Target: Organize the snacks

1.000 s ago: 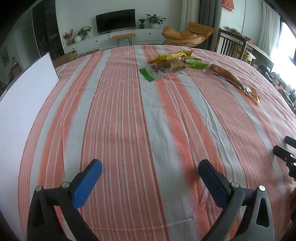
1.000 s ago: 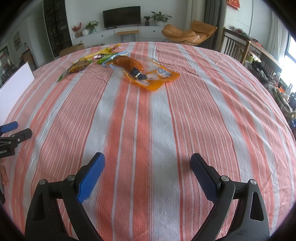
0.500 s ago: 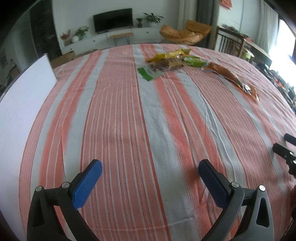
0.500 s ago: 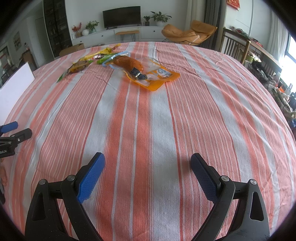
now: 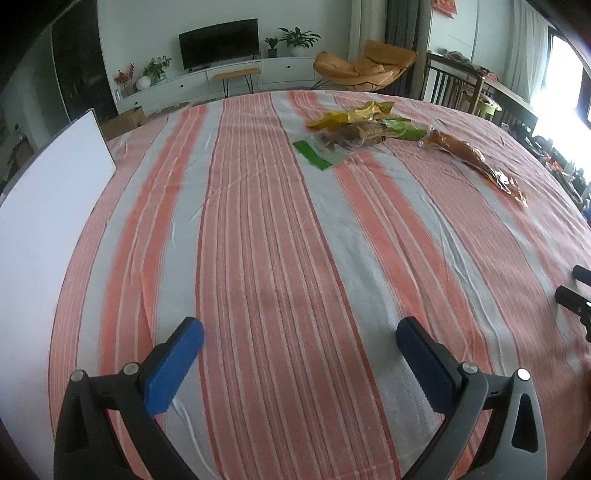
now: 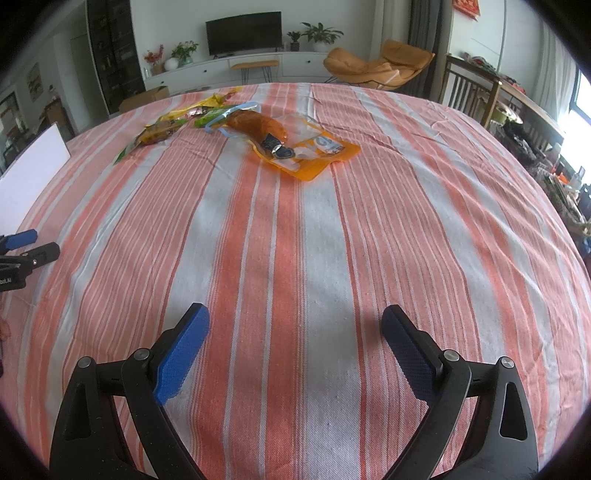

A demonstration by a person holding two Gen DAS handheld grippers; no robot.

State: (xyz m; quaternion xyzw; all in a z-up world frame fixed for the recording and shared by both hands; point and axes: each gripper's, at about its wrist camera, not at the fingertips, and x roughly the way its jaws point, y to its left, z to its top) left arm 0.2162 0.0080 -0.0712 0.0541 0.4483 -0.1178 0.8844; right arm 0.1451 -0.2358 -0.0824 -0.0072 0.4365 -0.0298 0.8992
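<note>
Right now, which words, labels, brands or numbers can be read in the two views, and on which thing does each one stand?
"...bot.AI", start cut off by the frame edge: on the black body of the left gripper, seen in the right wrist view.
Large pale letters, unreadable: on the orange pouch.
Print too small and blurred: on the green packet and the yellow packet.
Red hanging on the wall: characters unreadable.

Striped cloth [image 5: 280, 258] over the worktop; white board [image 5: 44, 221] along its left edge; television [image 6: 243, 32] beyond.
</note>
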